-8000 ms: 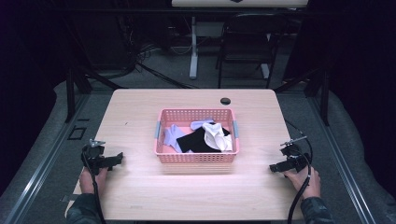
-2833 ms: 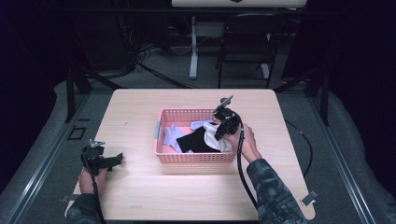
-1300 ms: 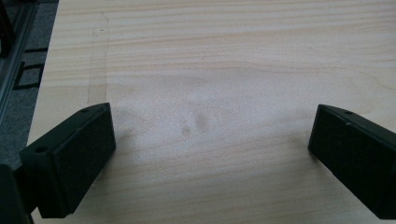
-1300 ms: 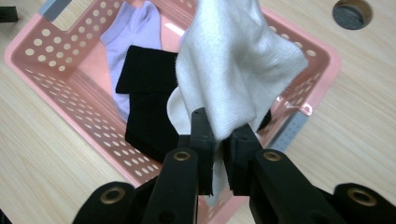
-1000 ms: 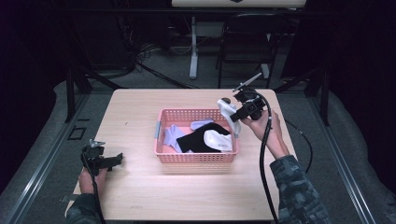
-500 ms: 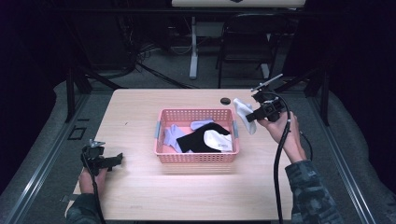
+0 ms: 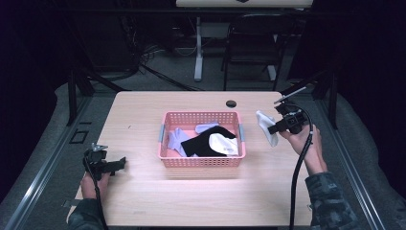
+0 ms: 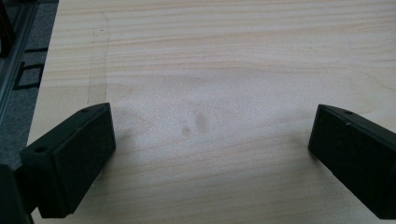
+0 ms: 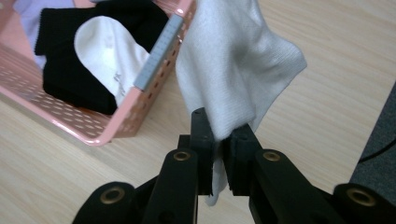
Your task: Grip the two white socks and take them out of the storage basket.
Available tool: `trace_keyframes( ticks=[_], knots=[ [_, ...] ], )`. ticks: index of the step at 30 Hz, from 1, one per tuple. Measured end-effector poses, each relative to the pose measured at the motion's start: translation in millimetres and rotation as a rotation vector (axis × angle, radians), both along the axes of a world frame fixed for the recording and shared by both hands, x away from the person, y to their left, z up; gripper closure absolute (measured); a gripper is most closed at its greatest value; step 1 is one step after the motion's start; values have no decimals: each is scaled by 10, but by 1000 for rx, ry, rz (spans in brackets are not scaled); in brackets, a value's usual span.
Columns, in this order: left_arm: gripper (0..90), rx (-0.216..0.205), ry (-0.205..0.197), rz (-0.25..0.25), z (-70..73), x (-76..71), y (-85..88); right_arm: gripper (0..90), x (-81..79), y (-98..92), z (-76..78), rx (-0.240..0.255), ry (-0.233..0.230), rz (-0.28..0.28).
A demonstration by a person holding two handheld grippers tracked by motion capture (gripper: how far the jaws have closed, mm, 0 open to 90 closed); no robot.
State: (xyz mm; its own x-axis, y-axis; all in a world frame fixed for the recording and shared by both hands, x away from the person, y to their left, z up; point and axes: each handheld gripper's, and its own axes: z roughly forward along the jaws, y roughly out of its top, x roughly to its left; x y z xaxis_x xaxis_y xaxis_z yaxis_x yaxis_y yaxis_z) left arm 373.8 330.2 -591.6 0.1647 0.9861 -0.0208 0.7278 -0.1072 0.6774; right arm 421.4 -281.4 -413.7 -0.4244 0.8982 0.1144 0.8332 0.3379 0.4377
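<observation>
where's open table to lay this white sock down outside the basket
The white sock hangs from the right hand-held gripper over bare table right of the pink basket. The strip between basket and near edge is free too, and the left side down to the left hand-held gripper. The basket itself is crowded with socks.

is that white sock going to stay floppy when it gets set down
Probably: the white sock hangs in loose folds from the shut right gripper, so it should crumple rather than lie flat. It looks light, and the ribbed knit seems unlikely to slip.
</observation>
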Motion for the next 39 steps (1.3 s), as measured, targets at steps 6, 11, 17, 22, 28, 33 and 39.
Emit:
trace_keyframes(
  ticks=[6, 11, 17, 22, 28, 33, 39],
  knots=[
    [5, 0, 0, 0, 0, 0, 0, 837, 7, -145, -192, -10, 38, -36],
    [5, 0, 0, 0, 0, -1, 0, 837, 50, -227, -470, -19, 92, -61],
    [5, 1, 0, 1, 0, -1, 0, 835, 67, -272, -759, -6, 151, -63],
    [5, 1, 0, 1, 0, -1, -1, 827, 67, -306, -932, 11, 169, -94],
    [5, 0, 0, 1, 0, -1, -1, 764, 51, -330, -1070, 15, 203, -93],
    [5, 0, 0, 1, 0, -1, 0, 608, 10, -329, -1044, 13, 211, -87],
    [5, 0, 0, 1, 0, 0, 0, 374, -86, -337, -805, -2, 166, -65]
  ],
)
